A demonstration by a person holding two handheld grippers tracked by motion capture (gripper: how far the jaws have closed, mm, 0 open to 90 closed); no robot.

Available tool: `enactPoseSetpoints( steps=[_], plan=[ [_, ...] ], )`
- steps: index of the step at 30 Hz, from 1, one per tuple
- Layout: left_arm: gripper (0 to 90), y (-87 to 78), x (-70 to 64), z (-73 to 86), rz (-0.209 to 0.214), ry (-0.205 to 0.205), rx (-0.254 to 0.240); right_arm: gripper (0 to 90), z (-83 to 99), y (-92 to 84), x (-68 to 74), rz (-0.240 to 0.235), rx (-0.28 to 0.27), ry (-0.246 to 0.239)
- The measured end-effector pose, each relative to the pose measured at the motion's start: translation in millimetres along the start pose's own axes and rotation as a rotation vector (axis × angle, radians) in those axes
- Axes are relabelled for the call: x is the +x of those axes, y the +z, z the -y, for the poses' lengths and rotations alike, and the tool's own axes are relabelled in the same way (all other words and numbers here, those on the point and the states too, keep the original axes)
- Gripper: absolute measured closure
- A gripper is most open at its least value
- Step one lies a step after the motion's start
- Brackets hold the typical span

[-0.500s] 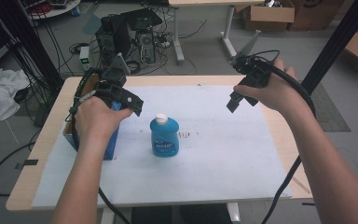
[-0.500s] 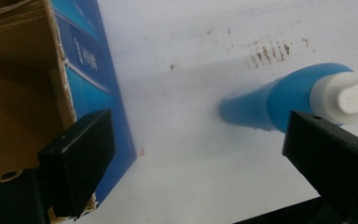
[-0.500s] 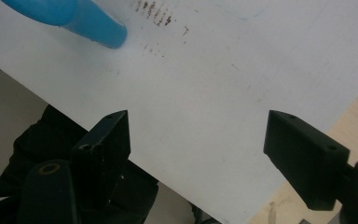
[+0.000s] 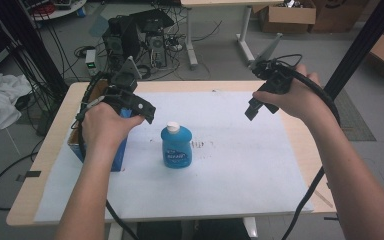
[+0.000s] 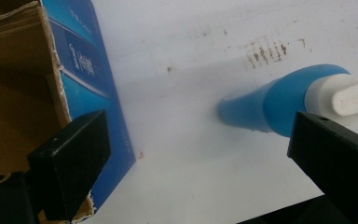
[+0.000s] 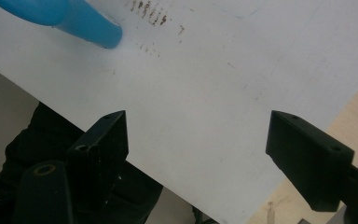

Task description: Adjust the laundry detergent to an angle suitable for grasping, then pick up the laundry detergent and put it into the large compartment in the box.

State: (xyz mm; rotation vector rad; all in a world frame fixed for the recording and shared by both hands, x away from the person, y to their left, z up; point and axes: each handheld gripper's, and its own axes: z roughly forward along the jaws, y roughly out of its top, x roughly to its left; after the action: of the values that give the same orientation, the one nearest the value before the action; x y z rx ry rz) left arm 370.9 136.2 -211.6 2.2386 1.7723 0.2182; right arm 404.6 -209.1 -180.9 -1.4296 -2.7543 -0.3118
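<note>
A blue bottle (image 4: 176,147) with a white cap stands upright mid-table on the white sheet (image 4: 230,165). Left of it is an open blue cardboard box (image 4: 118,155), partly covered by the person's left hand. My left gripper (image 4: 147,112) hovers over the box's right edge, open. In the left gripper view, the box (image 5: 84,70) lies behind one jaw and the bottle (image 5: 279,107) behind the other, with nothing between the fingers of the left gripper (image 5: 196,140). My right gripper (image 4: 251,111) hangs open above the sheet's right part. The right gripper (image 6: 198,128) frames bare paper, and the bottle (image 6: 65,14) is off to one side.
The wooden table (image 4: 307,150) shows as a rim around the sheet. Brown smudges (image 4: 202,145) mark the paper right of the bottle. Behind the table, computers and cables (image 4: 145,35) sit on the floor. A white cloth (image 4: 0,105) lies at left and a black pole (image 4: 360,45) stands at right.
</note>
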Motion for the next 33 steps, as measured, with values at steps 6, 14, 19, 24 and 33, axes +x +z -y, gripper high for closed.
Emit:
enactPoseSetpoints(
  steps=[6, 14, 19, 24, 33],
  plan=[
    [5.8, 2.2, 1.0, -0.5, -0.004, 0.001, 0.001, 21.4, -1.3, 3.4, -0.8, -0.005, 0.005, -0.003],
    [4.9, 0.5, 3.6, -0.5, -0.002, 0.004, -0.001, 21.0, -3.1, 2.5, -1.8, -0.004, 0.007, -0.003],
    [4.6, 0.3, 3.6, -1.8, 0.002, 0.024, 0.000, 21.3, -4.3, 5.0, -1.1, -0.011, 0.008, -0.014],
    [4.6, -2.6, 0.0, -6.5, 0.014, 0.075, -0.010, 21.3, -4.4, 6.1, -2.0, -0.006, 0.006, -0.016],
    [5.0, 1.4, -5.6, -11.4, 0.060, 0.209, -0.030, 21.5, -4.8, 13.4, -4.6, -0.013, 0.013, -0.035]
  ],
)
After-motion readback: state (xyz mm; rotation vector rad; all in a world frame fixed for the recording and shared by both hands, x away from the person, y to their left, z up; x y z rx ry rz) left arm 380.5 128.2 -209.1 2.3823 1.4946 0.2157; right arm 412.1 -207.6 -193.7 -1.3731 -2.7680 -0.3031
